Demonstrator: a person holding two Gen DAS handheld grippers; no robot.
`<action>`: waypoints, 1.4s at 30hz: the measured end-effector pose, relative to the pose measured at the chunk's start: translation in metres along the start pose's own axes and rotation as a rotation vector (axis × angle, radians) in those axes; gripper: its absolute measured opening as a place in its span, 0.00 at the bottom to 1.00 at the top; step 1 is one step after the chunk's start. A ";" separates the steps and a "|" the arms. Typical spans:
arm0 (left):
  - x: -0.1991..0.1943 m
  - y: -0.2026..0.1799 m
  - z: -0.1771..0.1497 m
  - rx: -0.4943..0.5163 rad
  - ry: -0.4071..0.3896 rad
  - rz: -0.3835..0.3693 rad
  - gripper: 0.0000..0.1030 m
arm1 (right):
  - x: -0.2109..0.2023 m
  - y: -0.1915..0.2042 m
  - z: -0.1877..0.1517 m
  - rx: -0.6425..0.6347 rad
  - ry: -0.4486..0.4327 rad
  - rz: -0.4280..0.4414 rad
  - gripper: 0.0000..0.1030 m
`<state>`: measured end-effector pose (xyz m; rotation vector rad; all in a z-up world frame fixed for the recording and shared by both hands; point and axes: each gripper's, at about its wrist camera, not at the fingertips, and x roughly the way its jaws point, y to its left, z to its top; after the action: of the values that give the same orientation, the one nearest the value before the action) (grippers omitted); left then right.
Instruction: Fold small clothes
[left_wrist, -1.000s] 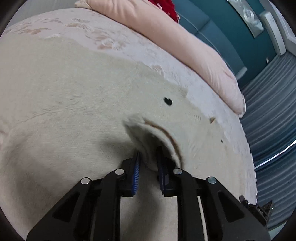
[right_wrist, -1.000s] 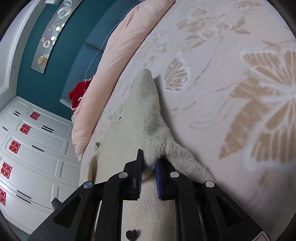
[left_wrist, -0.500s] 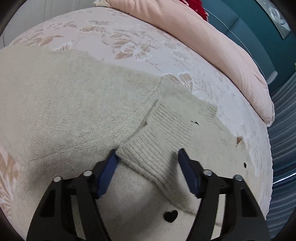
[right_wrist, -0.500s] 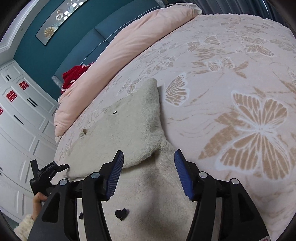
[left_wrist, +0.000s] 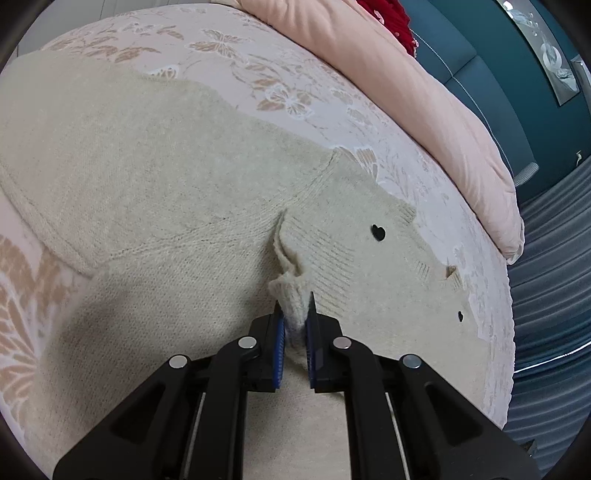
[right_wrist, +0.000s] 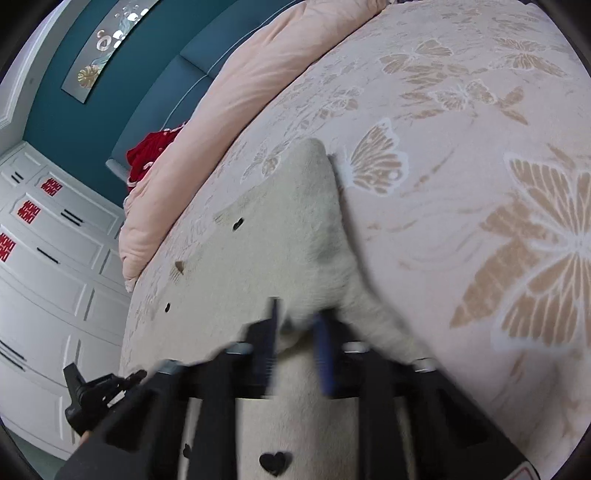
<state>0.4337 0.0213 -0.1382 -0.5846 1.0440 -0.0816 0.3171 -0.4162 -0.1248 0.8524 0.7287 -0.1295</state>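
Two grippers are working one cream sweater (left_wrist: 155, 192) that is lying spread on the butterfly-print bedspread (right_wrist: 480, 155). We are pinching with the left gripper (left_wrist: 294, 325), whose jaws have just been closing, and its blue pads (left_wrist: 279, 343) are clamping a bunched fold at the ribbed cuff (left_wrist: 332, 254) of a sleeve folded over the body. Our right gripper (right_wrist: 295, 332), blurred in its own view, has likewise been closing and is gripping a fold of the knit near the sweater's edge. A pink quilt (left_wrist: 424, 96) is lying along the far side.
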 end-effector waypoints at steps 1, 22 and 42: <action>0.001 -0.001 0.000 0.012 0.000 0.011 0.08 | -0.006 -0.005 0.009 0.031 -0.033 0.008 0.06; -0.155 0.117 -0.152 0.173 0.040 0.178 0.74 | -0.176 -0.049 -0.170 -0.224 0.160 -0.267 0.65; -0.218 0.157 -0.114 -0.045 -0.078 0.050 0.81 | -0.224 -0.002 -0.180 -0.252 0.066 -0.330 0.31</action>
<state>0.1945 0.1788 -0.0850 -0.5977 0.9861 0.0085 0.0513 -0.3260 -0.0630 0.4932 0.9238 -0.2982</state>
